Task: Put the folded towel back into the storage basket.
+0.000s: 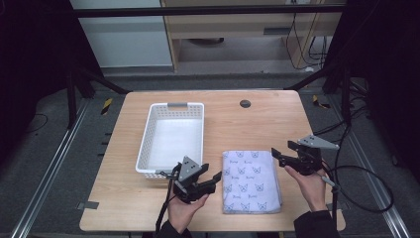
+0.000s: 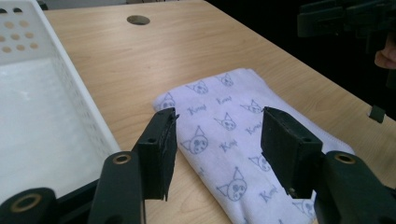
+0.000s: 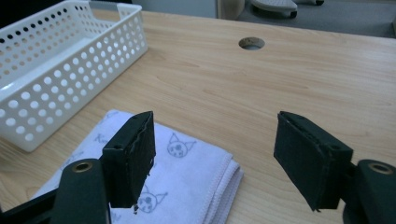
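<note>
A: left claw status?
B: Left gripper (image 1: 214, 179) is released, jaws apart, nothing between the pads. Its own view shows the folded white towel with blue cat-face print (image 2: 233, 135) below and beyond the jaws, not touched.

A: right one?
B: Right gripper (image 1: 275, 154) is also released, jaws wide and empty. It hangs over the towel's corner at 2 o'clock; in its view the left jaw is above the cloth and the right jaw above bare wood.

A: where's the towel exactly?
B: Flat on the light wooden table (image 1: 257, 124), in the near half toward 5 o'clock, between the two grippers. The left gripper is just beside its 9 o'clock edge.

A: anything else around?
B: A white perforated plastic basket (image 1: 198, 110) at 10 o'clock from the towel, near it but apart. A round cable hole (image 1: 245, 103) in the tabletop at 12 o'clock.
</note>
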A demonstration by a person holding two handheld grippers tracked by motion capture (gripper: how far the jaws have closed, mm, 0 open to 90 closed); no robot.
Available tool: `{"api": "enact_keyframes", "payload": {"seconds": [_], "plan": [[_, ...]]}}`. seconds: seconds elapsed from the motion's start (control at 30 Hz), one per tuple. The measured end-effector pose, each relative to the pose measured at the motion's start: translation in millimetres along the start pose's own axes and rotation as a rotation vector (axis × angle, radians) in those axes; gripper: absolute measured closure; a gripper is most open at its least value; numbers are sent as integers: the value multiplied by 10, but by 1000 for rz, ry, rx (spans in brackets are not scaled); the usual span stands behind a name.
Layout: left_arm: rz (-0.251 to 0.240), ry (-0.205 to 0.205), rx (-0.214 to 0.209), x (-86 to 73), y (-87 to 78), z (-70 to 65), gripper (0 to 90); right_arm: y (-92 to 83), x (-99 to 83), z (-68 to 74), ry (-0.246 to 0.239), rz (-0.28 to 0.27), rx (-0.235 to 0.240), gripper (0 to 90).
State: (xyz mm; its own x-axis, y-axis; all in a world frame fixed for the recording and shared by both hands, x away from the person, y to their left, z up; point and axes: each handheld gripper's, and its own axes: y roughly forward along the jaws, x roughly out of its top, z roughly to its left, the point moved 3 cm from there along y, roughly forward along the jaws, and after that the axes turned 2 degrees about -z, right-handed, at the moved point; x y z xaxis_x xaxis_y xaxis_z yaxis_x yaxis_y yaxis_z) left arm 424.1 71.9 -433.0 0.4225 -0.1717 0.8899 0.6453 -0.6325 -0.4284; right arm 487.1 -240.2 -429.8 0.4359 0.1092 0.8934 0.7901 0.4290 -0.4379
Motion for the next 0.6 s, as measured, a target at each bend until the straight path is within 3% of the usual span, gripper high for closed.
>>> {"api": "enact_keyframes", "payload": {"seconds": [0.33,0.6], "plan": [[67,-21,-32,-261,190,-142,463,121,-125,-43,2,45,-16,311],[116,-34,-34,-382,350,-193,467,217,-235,-81,36,65,-27,329]]}}
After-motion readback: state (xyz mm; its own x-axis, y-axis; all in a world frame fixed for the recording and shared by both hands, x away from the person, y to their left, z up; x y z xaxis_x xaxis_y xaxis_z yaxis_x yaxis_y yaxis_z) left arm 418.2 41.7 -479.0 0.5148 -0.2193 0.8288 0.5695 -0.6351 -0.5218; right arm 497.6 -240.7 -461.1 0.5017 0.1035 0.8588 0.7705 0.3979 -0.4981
